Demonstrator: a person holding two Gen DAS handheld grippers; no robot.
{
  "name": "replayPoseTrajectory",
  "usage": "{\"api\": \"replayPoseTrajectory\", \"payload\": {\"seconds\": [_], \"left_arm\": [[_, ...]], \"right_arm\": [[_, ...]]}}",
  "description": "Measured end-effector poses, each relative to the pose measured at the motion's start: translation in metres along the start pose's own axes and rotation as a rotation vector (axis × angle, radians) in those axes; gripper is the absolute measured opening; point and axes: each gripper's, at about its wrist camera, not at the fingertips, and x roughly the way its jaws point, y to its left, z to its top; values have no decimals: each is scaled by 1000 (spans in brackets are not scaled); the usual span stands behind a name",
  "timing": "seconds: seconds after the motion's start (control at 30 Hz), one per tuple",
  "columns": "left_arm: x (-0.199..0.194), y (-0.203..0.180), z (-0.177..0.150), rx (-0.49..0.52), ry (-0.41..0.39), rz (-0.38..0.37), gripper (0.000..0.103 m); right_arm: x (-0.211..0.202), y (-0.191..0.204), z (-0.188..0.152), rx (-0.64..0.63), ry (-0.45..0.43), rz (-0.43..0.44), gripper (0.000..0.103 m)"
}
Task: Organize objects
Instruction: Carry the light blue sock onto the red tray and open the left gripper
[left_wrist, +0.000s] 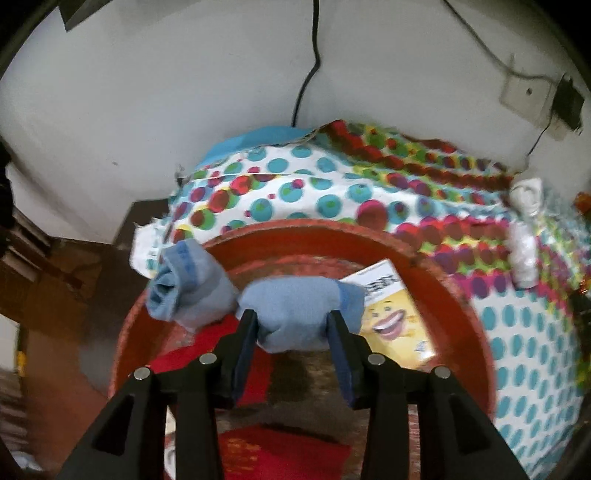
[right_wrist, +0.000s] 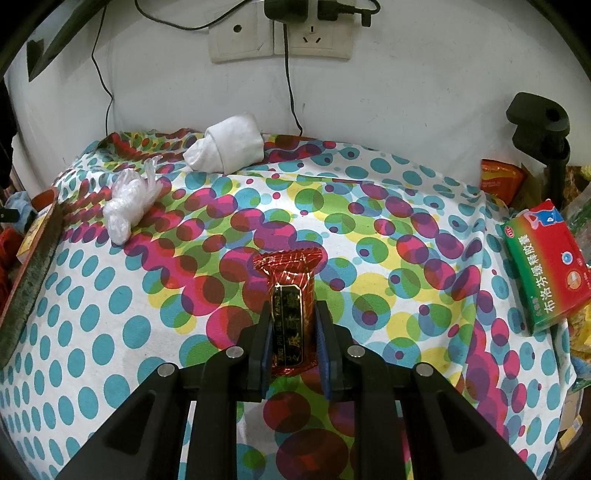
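We start at the far left with the red tray, our landmark, sitting at the left edge of the spotted tablecloth. Over its middle hangs our left gripper, jaws parted around a rolled blue sock; the pads sit right at the sock's sides, and we cannot tell whether they press on it. Left of that sock, on the tray's rim, lies a second blue sock, touching the first. Just right of the held sock, inside the tray, leans a yellow box with a laughing face, and red packets lie on the tray floor nearer to us. Moving right off the tray, a crumpled clear plastic bag rests on the cloth just beside the rim. Further right and toward the wall lies a rolled white sock. Well right of the tray, at the cloth's centre, our right gripper is pinching a red foil snack packet with a black label, jaws close together on its sides, the packet's far end down on the cloth. Farthest from the tray, at the right edge of the cloth, sits a green and red medicine box, with an orange packet behind it.
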Motion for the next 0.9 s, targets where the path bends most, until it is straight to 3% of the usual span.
{"api": "replayPoseTrajectory", "payload": {"seconds": [0.2, 0.27, 0.43, 0.9], "left_arm": [[-15, 3, -13, 9, -46, -14, 41], [-22, 4, -18, 12, -59, -3, 47], [-38, 2, -32, 61, -90, 41, 48], [-76, -9, -55, 101, -111, -86, 48]], "right_arm": [[0, 2, 0, -9, 0, -12, 19], [0, 3, 0, -10, 0, -12, 20], [0, 4, 0, -16, 1, -27, 21], [0, 6, 0, -11, 2, -65, 25]]}}
